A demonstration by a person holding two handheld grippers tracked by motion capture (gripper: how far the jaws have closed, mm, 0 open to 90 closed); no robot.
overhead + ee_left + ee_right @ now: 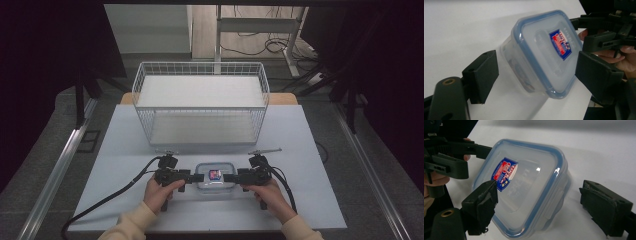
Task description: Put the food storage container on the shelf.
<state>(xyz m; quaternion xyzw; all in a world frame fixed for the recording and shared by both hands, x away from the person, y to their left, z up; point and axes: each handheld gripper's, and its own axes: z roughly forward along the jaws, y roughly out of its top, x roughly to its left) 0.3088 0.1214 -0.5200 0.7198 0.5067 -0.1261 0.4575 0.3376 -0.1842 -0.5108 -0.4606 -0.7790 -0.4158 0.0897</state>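
Observation:
A clear plastic container (pixel 215 176) with a blue-rimmed lid and a red and blue sticker sits on the white table near its front edge. My left gripper (pixel 192 177) meets it from the left and my right gripper (pixel 231 178) from the right, each held in a hand. In the left gripper view the container (pixel 541 52) lies between the open jaws of the left gripper (pixel 536 65), with a gap at the left pad (pixel 482 72). In the right gripper view the container (pixel 524 185) sits between the open jaws of the right gripper (pixel 540 195), and the right pad (pixel 604 205) stands apart from it.
A white wire basket (pixel 200 100) stands at the back middle of the table (pixel 310 190), a short way beyond the container. Black cables trail from both grippers toward the front edge. Table legs and floor cables lie farther back.

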